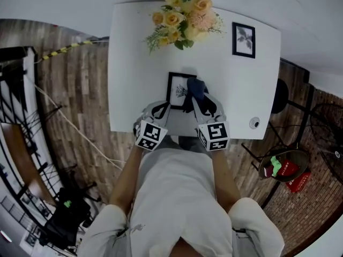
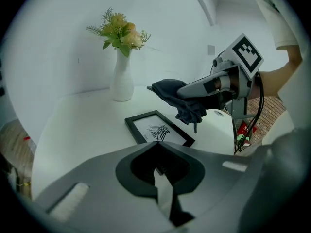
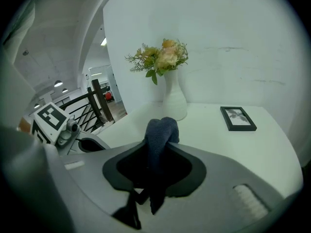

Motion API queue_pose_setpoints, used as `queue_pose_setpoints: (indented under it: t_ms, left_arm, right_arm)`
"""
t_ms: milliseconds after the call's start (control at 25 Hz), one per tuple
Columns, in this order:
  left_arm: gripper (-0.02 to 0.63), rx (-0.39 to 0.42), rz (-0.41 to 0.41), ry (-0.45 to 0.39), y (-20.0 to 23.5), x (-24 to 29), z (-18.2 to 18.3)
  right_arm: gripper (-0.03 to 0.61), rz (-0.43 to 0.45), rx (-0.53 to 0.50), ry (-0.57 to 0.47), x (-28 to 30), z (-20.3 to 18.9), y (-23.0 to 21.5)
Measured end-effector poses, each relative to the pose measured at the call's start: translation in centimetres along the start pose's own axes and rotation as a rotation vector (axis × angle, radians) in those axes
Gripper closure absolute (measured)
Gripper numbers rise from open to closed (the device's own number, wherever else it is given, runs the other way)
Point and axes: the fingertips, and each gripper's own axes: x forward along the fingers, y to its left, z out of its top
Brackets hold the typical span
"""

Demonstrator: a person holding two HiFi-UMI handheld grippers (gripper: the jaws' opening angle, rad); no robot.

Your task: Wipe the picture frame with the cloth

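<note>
Tabletop [image 1: 134,63] holds picture frame [image 1: 177,90] flat, lengthwise toward flowers [image 1: 182,15], cloth [image 1: 195,87] over it.

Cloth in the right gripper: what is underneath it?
The frame lies flat on the table below the cloth, which seems to hang clear of it. In the head view the cloth hides the frame's right edge.

White table [image 1: 134,63], wood plank floor [image 1: 75,90], white wall [image 3: 243,33], black railing [image 3: 92,106]
</note>
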Motion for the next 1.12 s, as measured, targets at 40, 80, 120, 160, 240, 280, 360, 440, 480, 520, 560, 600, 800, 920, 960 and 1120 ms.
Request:
queue_pose_setpoints:
  t_ms: [40,80,120,160,240,280,360,440,480,520,560,600,800,920,960,1120]
  left_arm:
    - [0.594,0.006,-0.005,0.005,0.1,0.1,-0.2]
    - [0.594,0.013,-0.008,0.011,0.3,0.2,-0.5]
    - [0.594,0.02,-0.01,0.017,0.4,0.4,-0.8]
    - [0.594,0.025,-0.012,0.025,0.5,0.5,-1.0]
    - [0.594,0.026,-0.018,0.041,0.6,0.7,-1.5]
    - [0.594,0.024,-0.022,0.049,0.6,0.8,-1.8]
    - [0.594,0.021,-0.03,0.053,0.5,0.8,-2.1]
    - [0.594,0.018,-0.04,0.046,0.5,0.8,-2.0]
    - [0.594,0.018,-0.045,0.043,0.5,0.9,-2.0]
    - [0.594,0.019,-0.05,0.042,0.5,0.9,-2.0]
    - [0.594,0.018,-0.054,0.042,0.5,0.9,-2.0]
    - [0.594,0.016,-0.057,0.042,0.5,0.9,-2.0]
    - [0.594,0.008,-0.059,0.038,0.5,0.9,-2.0]
    - [0.594,0.003,-0.058,0.037,0.5,0.8,-1.9]
    - [0.594,0.001,-0.058,0.037,0.5,0.8,-2.0]
    - [0.594,-0.006,-0.051,0.033,0.5,0.8,-1.9]
  right_arm:
    - [0.477,-0.002,-0.002,0.0,0.5,0.1,0.3]
    - [0.477,-0.006,-0.003,0.001,0.9,0.2,0.5]
    - [0.477,-0.01,-0.002,0.005,1.5,0.3,0.7]
    - [0.477,-0.015,0.001,0.011,2.0,0.3,0.9]
    - [0.477,-0.019,0.006,0.024,3.0,0.3,1.4]
    - [0.477,-0.017,0.007,0.028,3.5,0.3,1.7]
    - [0.477,-0.01,0.0,0.034,4.4,0.4,2.2]
    - [0.477,-0.004,-0.01,0.037,5.1,0.5,2.5]
    - [0.477,-0.003,-0.014,0.039,5.5,0.6,2.6]
    - [0.477,-0.003,-0.016,0.042,5.8,0.6,2.7]
    - [0.477,-0.002,-0.018,0.046,6.2,0.6,2.8]
    - [0.477,0.0,-0.021,0.052,6.6,0.5,2.9]
    - [0.477,0.01,-0.053,0.082,8.7,0.6,3.4]
    - [0.477,0.019,-0.074,0.113,9.9,0.4,3.9]
    - [0.477,0.02,-0.084,0.127,10.3,0.1,4.0]
    - [0.477,0.01,-0.165,0.163,11.5,-0.8,4.1]
